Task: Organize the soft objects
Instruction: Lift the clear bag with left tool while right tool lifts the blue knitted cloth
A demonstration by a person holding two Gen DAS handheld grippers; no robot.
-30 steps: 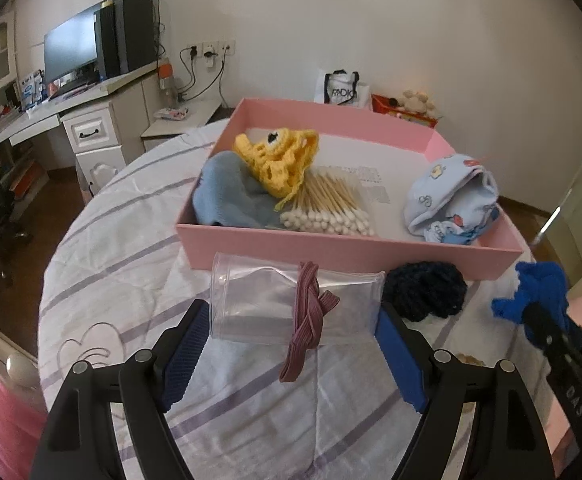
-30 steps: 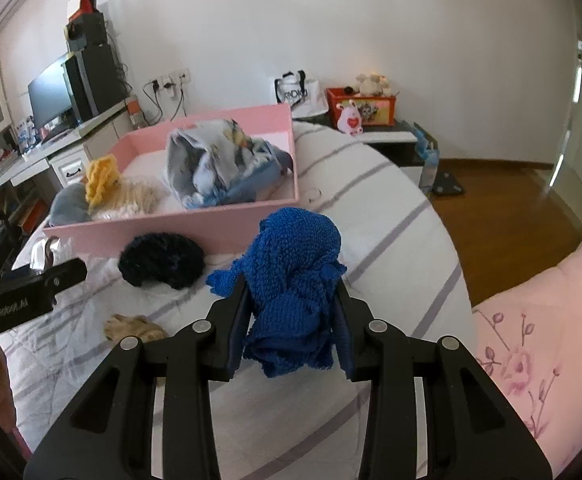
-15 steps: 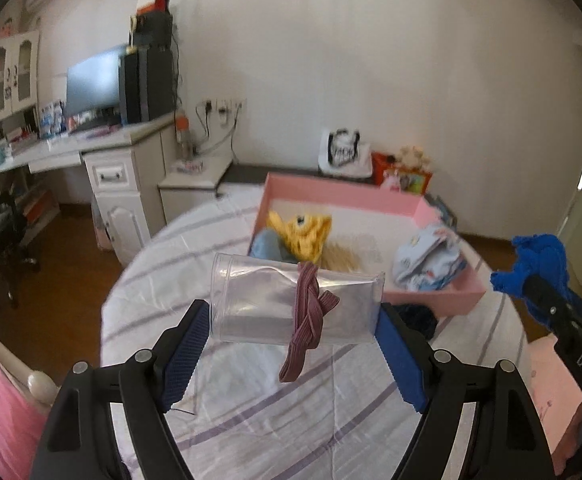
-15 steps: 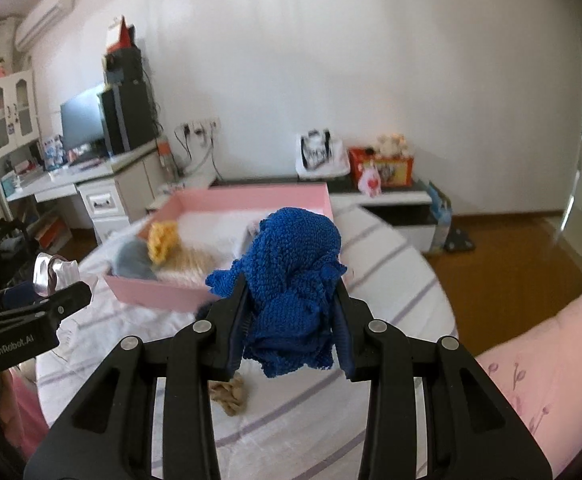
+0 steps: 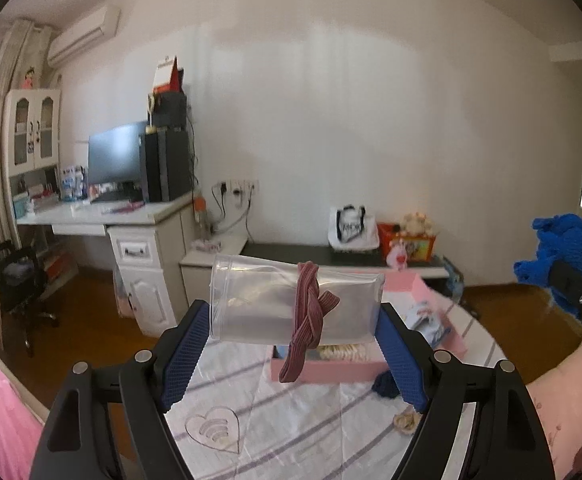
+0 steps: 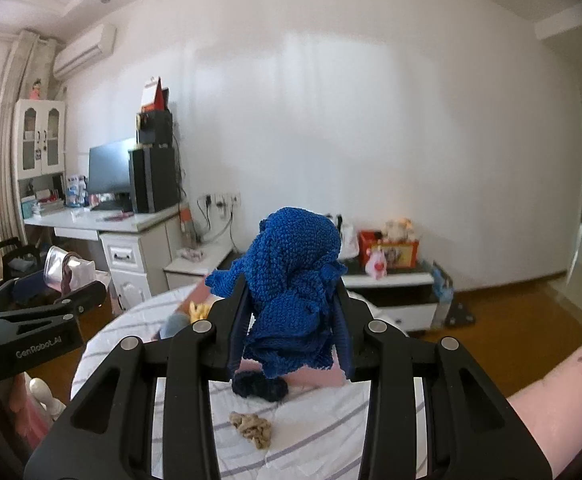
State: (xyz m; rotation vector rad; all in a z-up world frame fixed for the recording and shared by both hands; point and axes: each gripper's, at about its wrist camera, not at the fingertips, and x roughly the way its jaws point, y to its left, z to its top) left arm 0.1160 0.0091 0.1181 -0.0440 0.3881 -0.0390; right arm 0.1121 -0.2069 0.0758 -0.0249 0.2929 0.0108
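Observation:
My left gripper (image 5: 295, 324) is shut on a clear plastic cup (image 5: 263, 304) held sideways, its blue pads (image 5: 183, 356) pressing both ends. A maroon braided hair band (image 5: 307, 324) hangs around the cup. My right gripper (image 6: 291, 320) is shut on a blue crocheted piece (image 6: 291, 280), held high above the table; the same blue crocheted piece (image 5: 563, 244) shows at the right of the left wrist view. The pink tray (image 5: 331, 370) lies below and beyond, holding a light blue cloth (image 5: 427, 320) and cotton swabs (image 5: 343, 352). A dark blue scrunchie (image 6: 261, 386) and a tan scrunchie (image 6: 253, 428) lie on the table before it.
The round table wears a white cloth with purple stripes (image 5: 291, 432). A white desk with a monitor (image 5: 115, 160) stands at the left, a low cabinet (image 5: 331, 260) with a bag and toys along the far wall. Pink bedding (image 6: 563, 392) lies at the right.
Both grippers have risen and tilted up with their loads still held. The tray and table have dropped low in both views and the room's walls fill the frames.

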